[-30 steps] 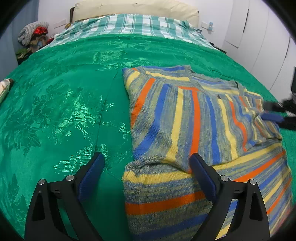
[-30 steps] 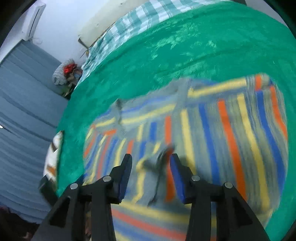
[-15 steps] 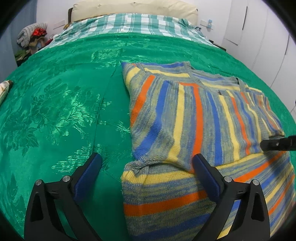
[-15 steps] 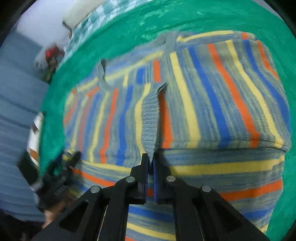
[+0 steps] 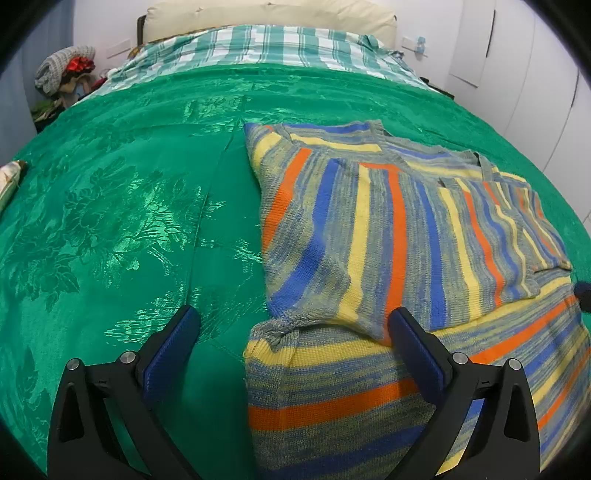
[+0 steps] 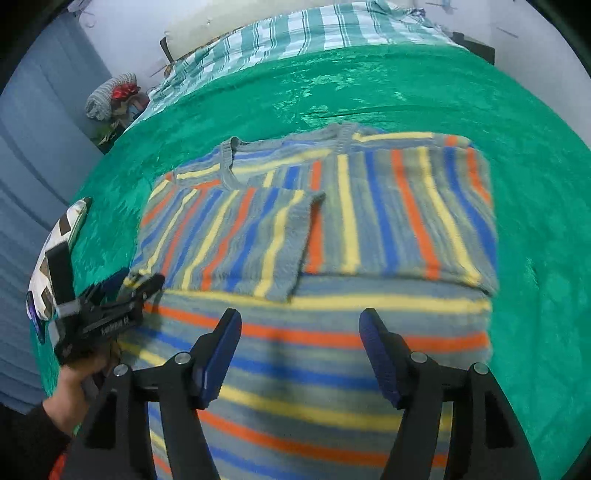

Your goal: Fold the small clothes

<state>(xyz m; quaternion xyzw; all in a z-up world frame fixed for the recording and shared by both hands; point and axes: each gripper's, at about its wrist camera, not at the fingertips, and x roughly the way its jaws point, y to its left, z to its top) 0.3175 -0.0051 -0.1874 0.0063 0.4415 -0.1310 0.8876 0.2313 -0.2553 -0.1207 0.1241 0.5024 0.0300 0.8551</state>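
A striped knit sweater (image 5: 388, 236) in blue, yellow, orange and grey lies flat on the green bedspread (image 5: 110, 206), both sleeves folded in across its chest. It also shows in the right wrist view (image 6: 369, 229). My left gripper (image 5: 291, 325) is open and empty, low over the sweater's left side at the sleeve fold. It shows from the side in the right wrist view (image 6: 122, 295). My right gripper (image 6: 301, 332) is open and empty above the sweater's lower body. Its tip peeks in at the right edge of the left wrist view (image 5: 583, 291).
A checked green and white sheet (image 5: 258, 44) and a cream pillow (image 5: 266, 11) lie at the head of the bed. A pile of clothes (image 5: 62, 74) sits beside the bed at far left. A patterned object (image 6: 59, 251) lies by the bed's left edge. White wardrobe doors (image 5: 524, 74) stand to the right.
My right gripper let go of the right sleeve, opened wide and pulled back toward the sweater's hem. The sleeve now lies flat on the chest. My left gripper stayed open, almost still.
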